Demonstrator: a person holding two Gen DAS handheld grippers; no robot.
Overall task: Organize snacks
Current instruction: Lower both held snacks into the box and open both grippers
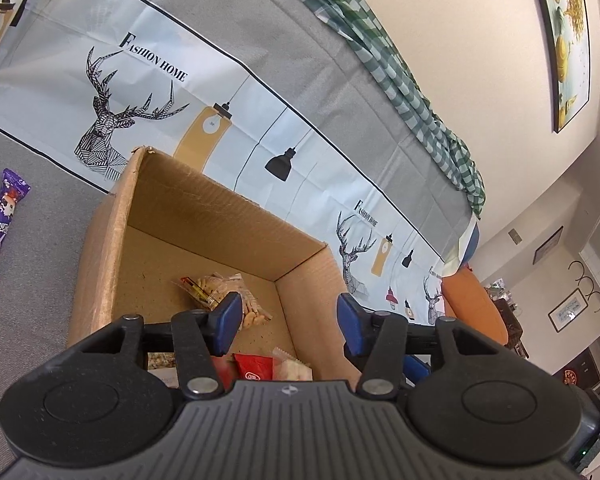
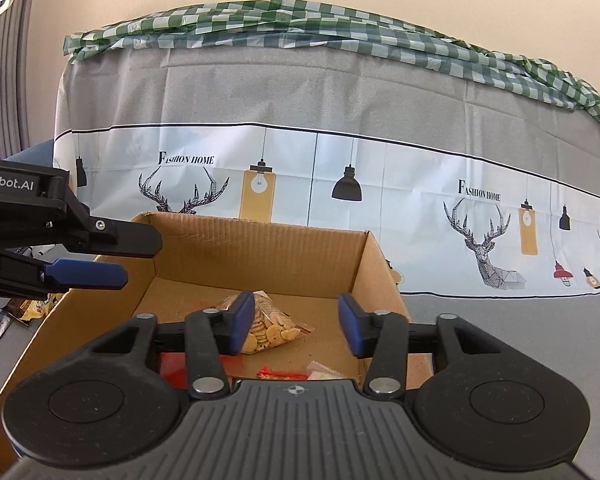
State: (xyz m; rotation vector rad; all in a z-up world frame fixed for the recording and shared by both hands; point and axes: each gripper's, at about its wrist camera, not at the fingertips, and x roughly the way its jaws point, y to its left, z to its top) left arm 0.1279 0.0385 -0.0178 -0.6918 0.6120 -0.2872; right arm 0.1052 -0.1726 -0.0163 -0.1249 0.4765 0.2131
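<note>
An open cardboard box (image 1: 204, 216) (image 2: 260, 244) stands on the grey cloth. Inside it lie a clear bag of small crackers (image 1: 248, 300) (image 2: 272, 328), a red packet (image 1: 256, 368) (image 2: 284, 374) and a pale packet (image 1: 296, 368). My left gripper (image 1: 290, 326) is open and empty above the box's near right part; it also shows at the left edge of the right wrist view (image 2: 112, 256). My right gripper (image 2: 296, 326) is open and empty above the box's near side. A purple snack pack (image 1: 0, 224) lies on the cloth left of the box.
A sofa back draped with a deer-print cloth (image 2: 340, 184) and a green checked cloth (image 2: 300, 28) rises behind the box. More wrappers (image 2: 24, 312) lie left of the box. An orange cushion (image 1: 476, 312) is at the right.
</note>
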